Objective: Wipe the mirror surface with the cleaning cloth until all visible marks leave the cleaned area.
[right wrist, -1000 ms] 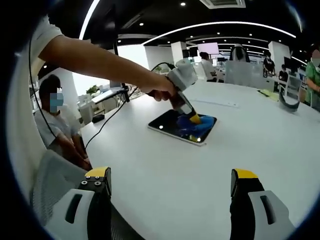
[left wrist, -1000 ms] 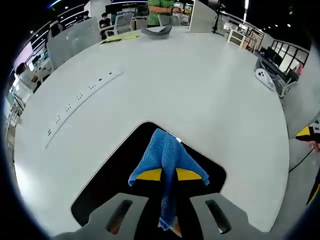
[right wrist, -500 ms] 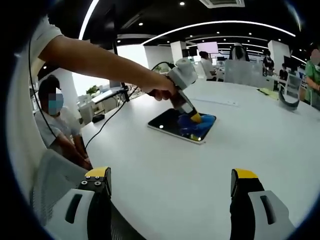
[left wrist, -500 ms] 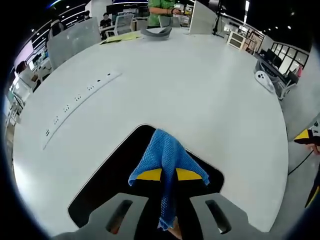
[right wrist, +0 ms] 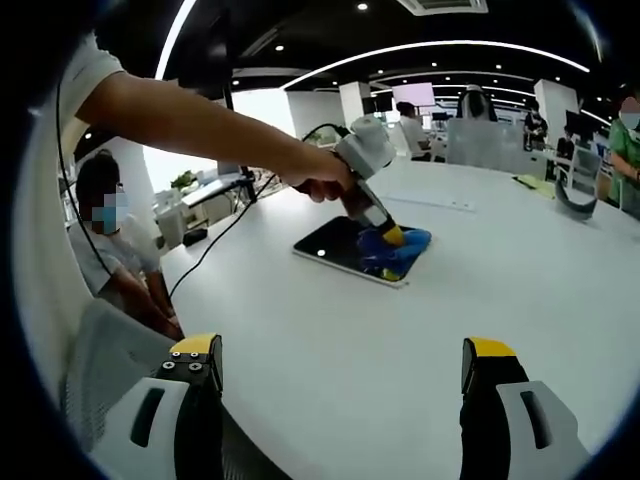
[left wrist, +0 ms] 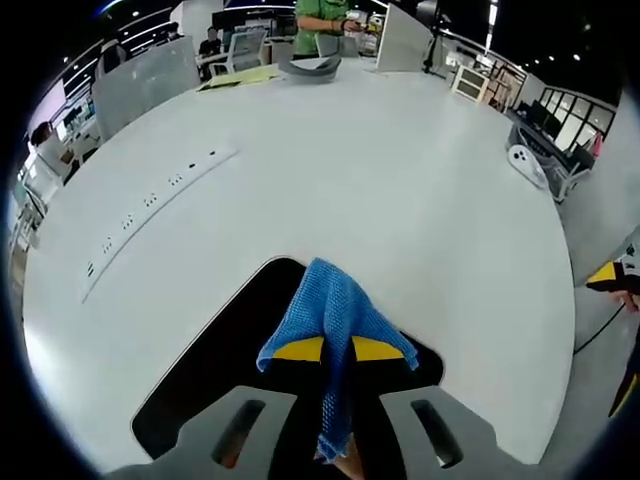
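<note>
Desk [left wrist: 420, 190] carries the mirror [right wrist: 345, 250], lying flat, well ahead of your right tool [right wrist: 340, 385], which hangs wide and empty. Your left tool [left wrist: 338, 350] clamps the cloth [left wrist: 335, 310] down on the mirror; unwiped glass runs off to its left.

Quick count: one mirror [right wrist: 352, 250], one blue cleaning cloth [left wrist: 335, 320], one white table [left wrist: 400, 190] (huge, round-ish), two grippers, the left gripper [right wrist: 392, 237] and the right gripper [right wrist: 340, 385], and one seated person [right wrist: 110, 250] off to the side.
</note>
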`<state>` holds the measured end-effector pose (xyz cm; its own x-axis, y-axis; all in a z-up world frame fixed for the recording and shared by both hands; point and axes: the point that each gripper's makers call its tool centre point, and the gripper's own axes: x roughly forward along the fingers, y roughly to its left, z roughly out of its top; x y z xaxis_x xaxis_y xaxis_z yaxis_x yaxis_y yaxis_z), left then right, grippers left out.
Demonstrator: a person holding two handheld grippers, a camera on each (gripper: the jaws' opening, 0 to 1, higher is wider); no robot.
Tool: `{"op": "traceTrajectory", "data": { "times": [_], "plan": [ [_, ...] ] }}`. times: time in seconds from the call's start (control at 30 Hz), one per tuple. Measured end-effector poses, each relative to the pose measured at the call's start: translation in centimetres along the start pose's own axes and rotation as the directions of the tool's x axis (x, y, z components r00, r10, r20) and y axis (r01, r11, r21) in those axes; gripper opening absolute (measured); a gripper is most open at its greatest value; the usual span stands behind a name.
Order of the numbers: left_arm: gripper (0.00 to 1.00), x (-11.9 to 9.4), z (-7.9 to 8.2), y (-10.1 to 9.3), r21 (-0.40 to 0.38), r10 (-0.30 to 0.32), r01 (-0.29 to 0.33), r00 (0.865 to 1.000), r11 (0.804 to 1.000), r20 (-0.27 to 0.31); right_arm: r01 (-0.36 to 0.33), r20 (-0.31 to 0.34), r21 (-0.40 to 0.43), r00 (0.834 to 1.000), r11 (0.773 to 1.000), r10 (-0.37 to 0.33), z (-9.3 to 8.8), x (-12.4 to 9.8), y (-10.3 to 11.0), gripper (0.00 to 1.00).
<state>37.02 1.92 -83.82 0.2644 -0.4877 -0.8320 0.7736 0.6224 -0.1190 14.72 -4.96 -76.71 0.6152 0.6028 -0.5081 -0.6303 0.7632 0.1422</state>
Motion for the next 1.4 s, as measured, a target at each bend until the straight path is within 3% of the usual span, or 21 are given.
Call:
{"op": "traceTrajectory", "data": {
  "times": [1.4],
  "plan": [
    [0.06, -0.5, -0.9, -2.0, 0.009, -0.026, 0.026, 1.0, 1.0, 0.007, -0.008, 0.004, -0.004, 1.0, 1.0, 0.008, 0.5, 0.3, 0.3, 1.0]
  ]
}}
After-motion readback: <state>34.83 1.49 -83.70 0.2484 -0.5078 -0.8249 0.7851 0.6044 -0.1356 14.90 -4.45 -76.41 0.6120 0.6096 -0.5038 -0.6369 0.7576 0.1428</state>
